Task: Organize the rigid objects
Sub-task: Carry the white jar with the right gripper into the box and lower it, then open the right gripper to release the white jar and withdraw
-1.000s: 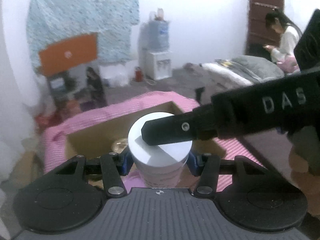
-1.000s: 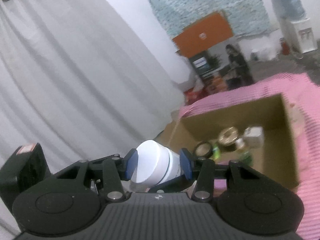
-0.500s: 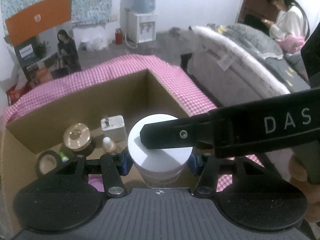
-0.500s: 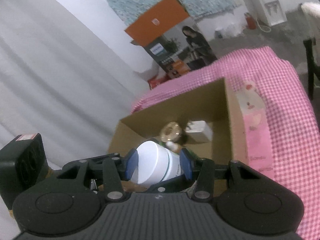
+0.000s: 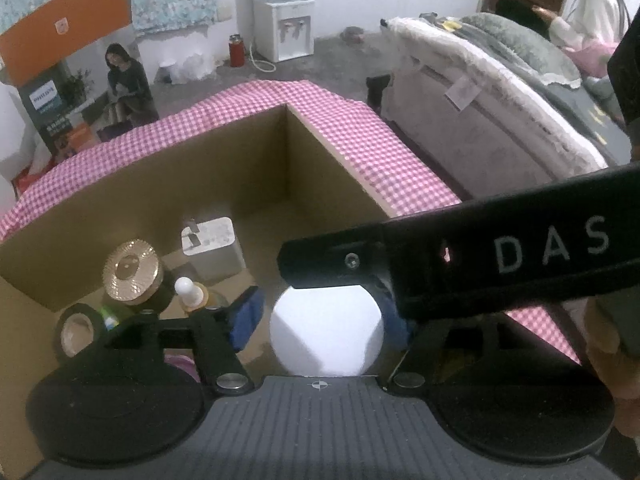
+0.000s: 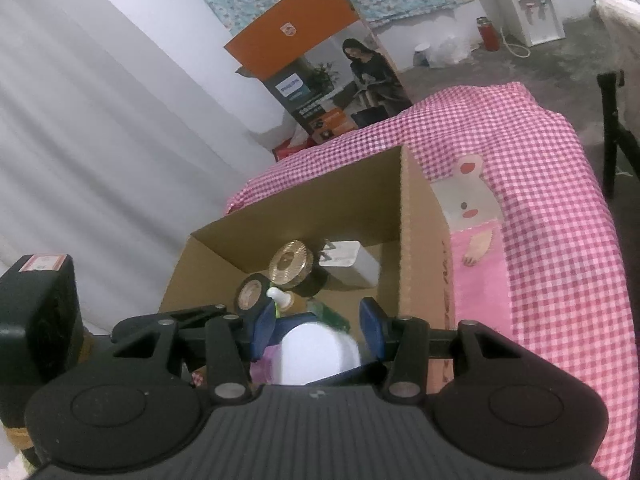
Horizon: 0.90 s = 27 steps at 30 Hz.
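A white jar hangs low over the open cardboard box. My left gripper straddles it and its jaws are opening. A gap shows between the left blue pad and the jar, so the pads do not press. In the right wrist view the jar is blurred and nearly fills the space between the blue pads of my right gripper, which looks shut on it. One right finger crosses above the jar's lid and hides the left gripper's right pad.
The box holds a gold-lidded jar, a white charger, a tape roll and a dropper bottle. It rests on a pink checked cloth. A bed with a seated person is at right.
Both grippers came down with the jar, tilting toward the box, whose inside now fills the views. The left jaws spread wider and the jar sits lower between them.
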Tool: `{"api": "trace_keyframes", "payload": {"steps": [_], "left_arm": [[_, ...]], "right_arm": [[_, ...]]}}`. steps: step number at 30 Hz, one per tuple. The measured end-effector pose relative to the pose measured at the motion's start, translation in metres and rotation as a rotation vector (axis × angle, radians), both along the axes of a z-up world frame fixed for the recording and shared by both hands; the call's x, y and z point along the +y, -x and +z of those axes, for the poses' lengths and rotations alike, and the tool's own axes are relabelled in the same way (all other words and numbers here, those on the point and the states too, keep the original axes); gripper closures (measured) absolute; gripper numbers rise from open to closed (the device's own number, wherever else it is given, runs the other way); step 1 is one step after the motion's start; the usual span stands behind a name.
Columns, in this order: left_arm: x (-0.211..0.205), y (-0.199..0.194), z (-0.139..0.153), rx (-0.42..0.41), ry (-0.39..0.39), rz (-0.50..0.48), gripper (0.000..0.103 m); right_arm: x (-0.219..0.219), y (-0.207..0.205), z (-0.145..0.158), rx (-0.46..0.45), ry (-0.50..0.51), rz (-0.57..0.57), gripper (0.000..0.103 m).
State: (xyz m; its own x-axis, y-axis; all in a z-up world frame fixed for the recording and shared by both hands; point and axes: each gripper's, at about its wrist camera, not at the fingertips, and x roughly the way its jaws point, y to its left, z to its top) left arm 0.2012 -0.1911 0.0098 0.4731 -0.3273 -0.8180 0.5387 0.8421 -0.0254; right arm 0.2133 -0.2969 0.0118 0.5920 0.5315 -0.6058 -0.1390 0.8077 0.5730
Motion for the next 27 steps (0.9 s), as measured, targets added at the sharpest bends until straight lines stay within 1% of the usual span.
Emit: {"api": "trace_keyframes", "payload": {"steps": [2,4,7,9,13,14,15,17,18,19,22,24,27], "left_arm": [[0.0,0.003,0.002,-0.017,0.0,-0.003,0.031],[0.002,0.007,0.007,-0.038,0.007,-0.007,0.03],[0.007,0.015,0.015,-0.077,0.015,-0.005,0.024],[0.011,0.021,0.021,-0.096,0.027,-0.007,0.024],[0.025,0.038,0.039,-0.14,0.063,0.003,0.019],[0.03,0.044,0.044,-0.152,0.077,0.007,0.016],[0.034,0.048,0.048,-0.162,0.089,0.011,0.015],[0.043,0.059,0.056,-0.185,0.108,0.021,0.007],[0.048,0.065,0.059,-0.2,0.114,0.029,0.005],[0.053,0.071,0.062,-0.217,0.119,0.042,0.002],[0.07,0.086,0.069,-0.252,0.136,0.082,0.0],[0.083,0.095,0.072,-0.274,0.148,0.114,0.0],[0.099,0.105,0.07,-0.302,0.133,0.203,0.0]], "right_arm": [[-0.001,0.002,-0.001,-0.002,-0.002,-0.005,0.052],[-0.003,0.005,0.001,-0.014,-0.001,-0.011,0.052],[-0.004,0.012,0.008,-0.035,-0.006,-0.021,0.051],[-0.005,0.017,0.013,-0.056,-0.014,-0.032,0.047],[-0.006,0.038,0.03,-0.115,-0.018,-0.064,0.044],[-0.006,0.045,0.034,-0.132,-0.023,-0.072,0.04],[-0.007,0.052,0.039,-0.151,-0.03,-0.081,0.037],[-0.007,0.066,0.048,-0.184,-0.034,-0.102,0.033],[-0.007,0.072,0.052,-0.197,-0.033,-0.113,0.029],[-0.007,0.079,0.055,-0.211,-0.032,-0.123,0.027],[-0.003,0.102,0.065,-0.253,-0.019,-0.151,0.019],[0.001,0.118,0.07,-0.281,-0.006,-0.169,0.004],[0.008,0.143,0.071,-0.327,0.025,-0.197,0.0]]}}
